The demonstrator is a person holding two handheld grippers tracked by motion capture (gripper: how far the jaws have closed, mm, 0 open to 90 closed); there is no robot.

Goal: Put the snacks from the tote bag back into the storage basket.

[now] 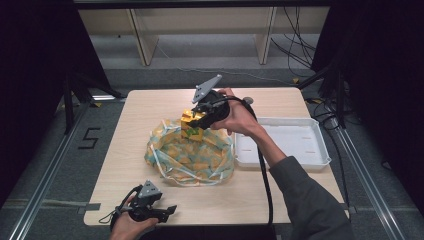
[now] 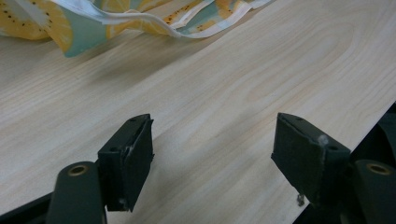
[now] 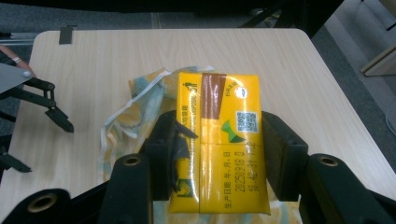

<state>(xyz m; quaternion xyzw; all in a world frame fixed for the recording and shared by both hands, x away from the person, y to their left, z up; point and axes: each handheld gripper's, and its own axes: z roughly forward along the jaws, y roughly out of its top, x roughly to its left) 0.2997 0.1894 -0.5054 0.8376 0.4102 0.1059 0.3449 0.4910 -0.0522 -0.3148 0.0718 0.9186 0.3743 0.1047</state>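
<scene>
Yellow tissue pack (image 3: 218, 140), printed with a brown strip, a QR code and a date line, gripped across its width between the two black jaws of the right claw (image 3: 218, 154) and held in the air above the patterned cloth (image 3: 135, 116). Seen from the high view as a small yellow block (image 1: 192, 120) clamped at the tip of the right claw (image 1: 196, 118), directly over the far edge of the cloth (image 1: 192, 157) and not touching it. Cloth crumpled in a loose, bowl-like heap near the middle of the light wooden tabletop (image 1: 135, 112), yellow and teal with white trim along its edges. Right hand (image 1: 235, 117) wrapped around the claw's body, grey three-cornered plate on top, black cable trailing down along the grey sleeve (image 1: 310, 200). White shallow tray (image 1: 322, 145) lying just beside the cloth on the right side of the tabletop.

Left claw (image 1: 167, 210) held low at the near edge of the tabletop, well apart from the cloth, in the left hand (image 1: 127, 225). Jaws spread wide with nothing between them, bare wood grain of the tabletop (image 2: 261, 79) showing in the gap of the left claw (image 2: 212, 158), a corner of the cloth (image 2: 140, 18) lying farther off.
</scene>
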